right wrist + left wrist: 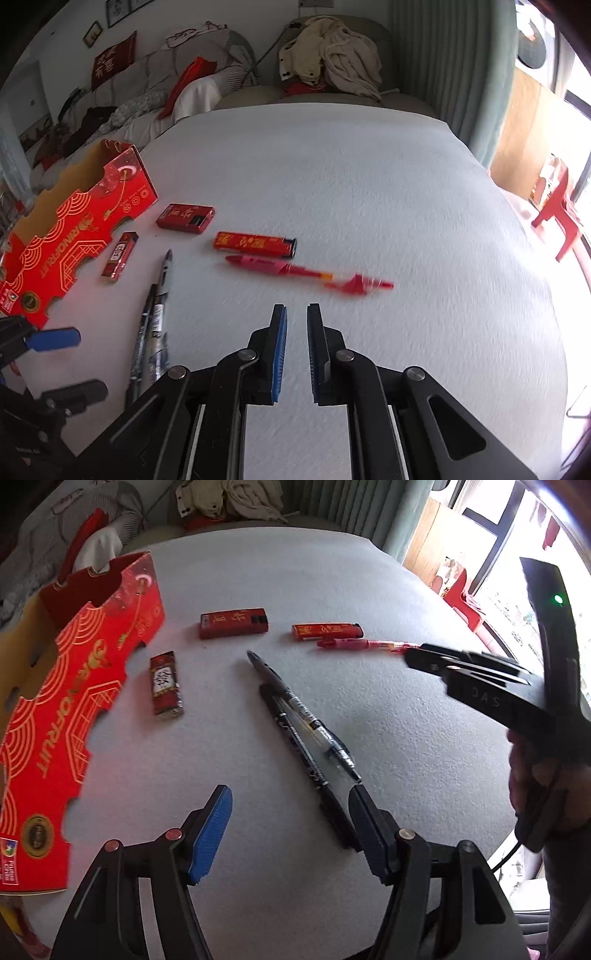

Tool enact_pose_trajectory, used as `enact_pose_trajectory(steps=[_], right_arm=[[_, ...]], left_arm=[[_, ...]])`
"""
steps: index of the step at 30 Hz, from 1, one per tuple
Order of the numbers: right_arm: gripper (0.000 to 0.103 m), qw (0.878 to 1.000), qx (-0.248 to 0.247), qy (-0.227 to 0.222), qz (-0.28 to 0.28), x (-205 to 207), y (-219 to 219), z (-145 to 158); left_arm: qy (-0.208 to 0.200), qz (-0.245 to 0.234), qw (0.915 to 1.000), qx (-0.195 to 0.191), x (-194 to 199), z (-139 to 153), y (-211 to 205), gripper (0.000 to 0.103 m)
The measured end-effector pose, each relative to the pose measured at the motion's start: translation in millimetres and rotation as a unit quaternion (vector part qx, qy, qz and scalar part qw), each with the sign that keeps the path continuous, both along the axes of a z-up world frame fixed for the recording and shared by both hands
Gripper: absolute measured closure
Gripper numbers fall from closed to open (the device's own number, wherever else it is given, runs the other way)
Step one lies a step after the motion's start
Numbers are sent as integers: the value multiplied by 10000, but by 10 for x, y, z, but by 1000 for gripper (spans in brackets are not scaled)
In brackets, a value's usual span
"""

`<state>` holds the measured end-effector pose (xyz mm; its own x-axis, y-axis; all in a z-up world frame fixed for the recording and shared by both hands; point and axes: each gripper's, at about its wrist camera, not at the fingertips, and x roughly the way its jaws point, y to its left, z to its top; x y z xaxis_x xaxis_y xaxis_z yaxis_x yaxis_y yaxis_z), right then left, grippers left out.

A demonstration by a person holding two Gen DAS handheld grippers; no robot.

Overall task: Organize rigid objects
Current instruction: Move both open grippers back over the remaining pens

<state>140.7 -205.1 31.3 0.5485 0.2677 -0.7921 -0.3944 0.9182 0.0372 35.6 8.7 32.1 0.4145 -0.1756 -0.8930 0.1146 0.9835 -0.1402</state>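
Red cardboard box is stood open at the far left, presumably as the bin. Two black pens are laid side by side, tips aimed up-left, just ahead of the left gripper, spread wide. Right gripper is held nearly closed, empty, behind the red pen lying crosswise.

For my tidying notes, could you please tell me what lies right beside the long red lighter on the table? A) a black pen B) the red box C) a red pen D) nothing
C: the red pen lies just in front of the long red lighter, parallel to it, while the two black pens lie farther left, near the red box.
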Motion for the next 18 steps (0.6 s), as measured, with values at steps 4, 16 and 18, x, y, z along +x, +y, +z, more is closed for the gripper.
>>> enact_pose_trajectory(steps=[4, 16, 18], right_arm=[[14, 9989, -116, -325, 307, 107, 0, 3], [22, 9840, -770, 83, 1606, 539, 231, -240], [25, 9794, -783, 249, 1845, 616, 277, -289]], left_arm=[[-11, -7, 10000, 86, -9, -5, -68, 34], [-26, -16, 9983, 580, 29, -162, -210, 51], [-68, -88, 9982, 587, 23, -162, -174, 50]])
